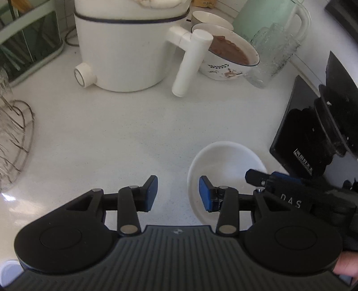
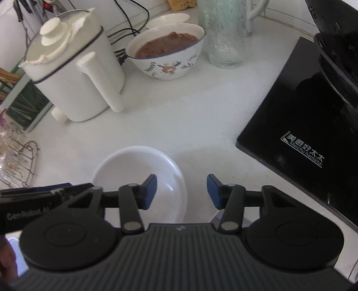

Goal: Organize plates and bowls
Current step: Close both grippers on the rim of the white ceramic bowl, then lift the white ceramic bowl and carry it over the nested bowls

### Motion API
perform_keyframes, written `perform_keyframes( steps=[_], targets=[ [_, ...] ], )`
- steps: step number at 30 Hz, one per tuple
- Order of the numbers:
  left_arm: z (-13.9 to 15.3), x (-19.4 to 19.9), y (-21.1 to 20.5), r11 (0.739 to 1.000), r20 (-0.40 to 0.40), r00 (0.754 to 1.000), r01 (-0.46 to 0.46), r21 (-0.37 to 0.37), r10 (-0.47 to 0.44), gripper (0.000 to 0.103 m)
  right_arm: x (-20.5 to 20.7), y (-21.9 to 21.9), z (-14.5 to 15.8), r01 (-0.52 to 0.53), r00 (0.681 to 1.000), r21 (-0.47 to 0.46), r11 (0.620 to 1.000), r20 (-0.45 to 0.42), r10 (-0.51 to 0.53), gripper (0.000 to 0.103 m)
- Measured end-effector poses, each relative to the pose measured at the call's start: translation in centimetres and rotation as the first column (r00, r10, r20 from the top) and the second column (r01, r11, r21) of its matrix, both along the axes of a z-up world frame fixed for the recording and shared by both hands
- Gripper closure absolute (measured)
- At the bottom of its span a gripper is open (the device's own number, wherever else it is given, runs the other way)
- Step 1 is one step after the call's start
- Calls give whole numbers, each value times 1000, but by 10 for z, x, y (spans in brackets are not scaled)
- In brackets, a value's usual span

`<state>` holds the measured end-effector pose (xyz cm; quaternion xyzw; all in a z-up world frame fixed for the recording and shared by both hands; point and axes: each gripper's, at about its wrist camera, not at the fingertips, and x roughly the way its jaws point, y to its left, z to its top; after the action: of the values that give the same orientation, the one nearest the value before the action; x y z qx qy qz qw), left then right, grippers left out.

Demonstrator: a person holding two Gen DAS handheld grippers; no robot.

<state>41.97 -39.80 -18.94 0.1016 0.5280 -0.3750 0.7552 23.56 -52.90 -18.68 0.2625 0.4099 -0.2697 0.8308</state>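
A small white bowl sits upright and empty on the white counter, plain and glossy, with a shallow rounded wall and a smooth rim. Farther back stands a larger patterned bowl, white with a thin blue rim and a floral print on its side, upright and filled with brown food. Behind it a second white bowl shows only in part.

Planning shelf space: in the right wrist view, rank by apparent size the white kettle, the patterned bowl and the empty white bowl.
1. white kettle
2. patterned bowl and empty white bowl: look alike in size; the white one sits nearer the camera, so unsure.
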Motion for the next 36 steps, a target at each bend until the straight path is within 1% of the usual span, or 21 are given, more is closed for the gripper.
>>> perform_keyframes(
  steps=[3, 4, 7, 8, 10, 13, 15, 16, 18, 21, 25, 27, 30, 36],
  targets=[
    [-4, 0, -2, 1000, -18, 1000, -9, -7, 9, 58, -3, -3, -4, 10, 1000, 24, 1000, -3, -10, 66],
    [-5, -1, -2, 1000, -20, 1000, -11, -8, 11, 61, -2, -5, -6, 13, 1000, 31, 999, -9, -13, 69],
    [-7, -1, -2, 1000, -35, 999, -25, -16, 24, 70, -3, -6, -12, 5, 1000, 48, 999, -22, -4, 74],
    [-8, -2, -2, 999, -29, 999, -38, -14, 38, 73, -4, -6, -13, -1, 1000, 42, 999, -25, 3, 76],
    [-9, -2, -1, 999, -39, 998, -48, -19, 47, 78, -5, -5, -13, -14, 1000, 43, 999, -27, 15, 83],
    [-8, -5, -1, 999, -42, 998, -45, -19, 45, 84, -6, -3, -14, -39, 999, 42, 998, -28, 41, 89],
    [-8, -7, -2, 999, -46, 998, -40, -14, 39, 86, -7, -2, -14, -50, 998, 58, 997, -26, 52, 90],
    [-9, -8, -2, 999, -50, 998, -34, -16, 33, 91, -7, -1, -15, -51, 998, 63, 997, -25, 53, 90],
    [-8, -10, -2, 1000, -46, 999, -24, -17, 24, 94, -8, -1, -14, -49, 999, 76, 996, -19, 51, 90],
    [-6, -14, -3, 1000, -23, 1000, -16, -6, 16, 94, -7, 2, -13, -50, 999, 76, 996, -10, 50, 90],
    [-4, -15, 1, 999, -30, 999, -33, -9, 33, 94, -10, 6, -12, -63, 998, 80, 995, 8, 62, 90],
    [-4, -14, 4, 999, -37, 998, -42, -10, 41, 94, -12, 9, -8, -80, 997, 69, 994, 19, 79, 90],
    [-3, -11, 13, 998, -70, 995, -69, -12, 68, 94, -13, 14, -1, -100, 994, 54, 994, 39, 98, 90],
    [13, -14, 30, 992, -80, 991, -113, -47, 109, 94, -15, 19, 12, -135, 989, 57, 989, 61, 131, 90]
  ],
)
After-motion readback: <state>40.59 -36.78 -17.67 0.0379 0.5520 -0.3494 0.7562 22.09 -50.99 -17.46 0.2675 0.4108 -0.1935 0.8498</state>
